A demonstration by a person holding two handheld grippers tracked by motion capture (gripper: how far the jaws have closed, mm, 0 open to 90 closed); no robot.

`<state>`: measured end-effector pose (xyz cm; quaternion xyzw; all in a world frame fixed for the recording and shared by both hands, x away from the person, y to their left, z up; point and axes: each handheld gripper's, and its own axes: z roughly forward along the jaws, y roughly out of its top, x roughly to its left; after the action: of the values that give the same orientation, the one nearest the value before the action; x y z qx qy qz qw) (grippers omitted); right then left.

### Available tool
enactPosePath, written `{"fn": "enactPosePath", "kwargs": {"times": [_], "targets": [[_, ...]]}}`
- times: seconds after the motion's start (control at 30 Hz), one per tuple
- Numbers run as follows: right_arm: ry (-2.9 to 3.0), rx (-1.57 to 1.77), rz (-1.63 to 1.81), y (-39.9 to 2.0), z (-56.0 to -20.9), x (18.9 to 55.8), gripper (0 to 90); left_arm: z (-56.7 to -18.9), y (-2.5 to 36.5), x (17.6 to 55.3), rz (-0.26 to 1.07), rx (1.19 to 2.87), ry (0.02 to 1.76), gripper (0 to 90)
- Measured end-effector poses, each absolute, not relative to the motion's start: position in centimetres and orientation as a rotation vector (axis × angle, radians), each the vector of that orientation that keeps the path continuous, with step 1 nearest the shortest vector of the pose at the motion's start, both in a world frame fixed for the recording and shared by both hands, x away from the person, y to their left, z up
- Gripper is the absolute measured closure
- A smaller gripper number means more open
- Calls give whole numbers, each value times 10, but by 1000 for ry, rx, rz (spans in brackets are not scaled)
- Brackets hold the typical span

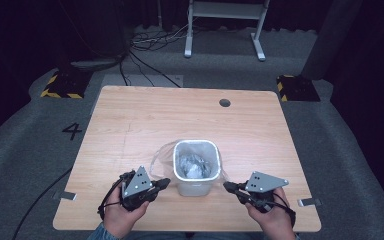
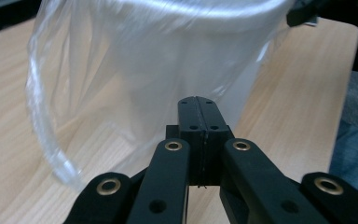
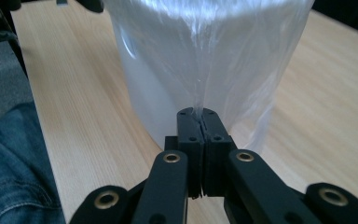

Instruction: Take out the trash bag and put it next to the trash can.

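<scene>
A small white bin (image 1: 196, 187) stands near the front middle of the wooden table (image 1: 130, 120), lined with a clear plastic bag (image 1: 159, 156) whose rim hangs loose over its sides. Crumpled pale stuff (image 1: 192, 165) lies inside. My left gripper (image 1: 164, 183) is at the bin's left side, jaws pressed together (image 2: 198, 100) against the bag film (image 2: 135, 70). My right gripper (image 1: 227, 186) is at the bin's right side, shut (image 3: 199, 112) on a pinch of the bag (image 3: 205, 51), with creases running up from the tips.
A round cable hole (image 1: 224, 103) sits in the table's far edge area. Bare wood lies behind and on both sides of the bin. Cables and a white frame (image 1: 225, 20) are on the grey floor beyond. The person's jeans (image 3: 9, 163) are at the table's near edge.
</scene>
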<state>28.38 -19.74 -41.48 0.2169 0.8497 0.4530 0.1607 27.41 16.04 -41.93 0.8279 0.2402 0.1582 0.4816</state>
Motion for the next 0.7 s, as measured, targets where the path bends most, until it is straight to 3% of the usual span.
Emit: {"fn": "enactPosePath", "kwargs": {"times": [0.27, 0.37, 0.43, 0.53, 0.7], "targets": [[2328, 543, 1338, -203, -381, 270, 896, -407, 164, 268, 387, 2001, 576, 885], [2304, 522, 1339, -202, -371, 271, 896, -413, 160, 266, 440, 2020, 632, 509], [2295, 512, 1339, -200, -365, 272, 897, -419, 160, 268, 455, 2027, 656, 354], [2285, 497, 1340, -196, -359, 274, 897, -425, 158, 272, 489, 2044, 672, 236], [2281, 481, 1339, -190, -353, 278, 897, -435, 148, 285, 469, 2083, 645, 171]]}}
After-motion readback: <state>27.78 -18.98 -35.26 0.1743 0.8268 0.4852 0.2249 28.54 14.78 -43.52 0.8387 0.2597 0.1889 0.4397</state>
